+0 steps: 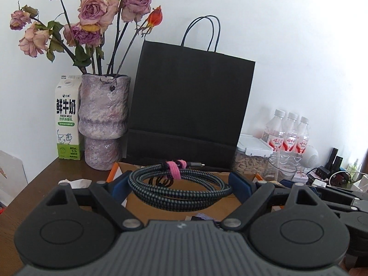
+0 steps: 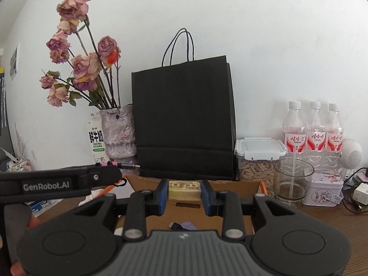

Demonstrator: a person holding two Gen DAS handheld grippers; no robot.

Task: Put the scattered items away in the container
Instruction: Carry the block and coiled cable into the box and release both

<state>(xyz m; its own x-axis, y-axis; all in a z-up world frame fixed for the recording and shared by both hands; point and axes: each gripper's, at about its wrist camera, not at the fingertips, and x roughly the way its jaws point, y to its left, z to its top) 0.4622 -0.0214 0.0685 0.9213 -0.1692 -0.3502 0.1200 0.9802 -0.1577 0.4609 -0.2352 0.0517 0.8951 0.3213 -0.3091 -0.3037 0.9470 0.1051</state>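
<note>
The right gripper (image 2: pixel 184 189) clamps a small cream rectangular block (image 2: pixel 183 190) between its blue pads, above an open brown cardboard box (image 2: pixel 230 185). Behind the box stands a tall black paper bag (image 2: pixel 184 115); a clear drinking glass (image 2: pixel 292 179) sits to the box's right.

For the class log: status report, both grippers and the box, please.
Left gripper clamps coiled cable. Right gripper clamps small cream block. Both above cardboard box. Nothing blocking.
</note>
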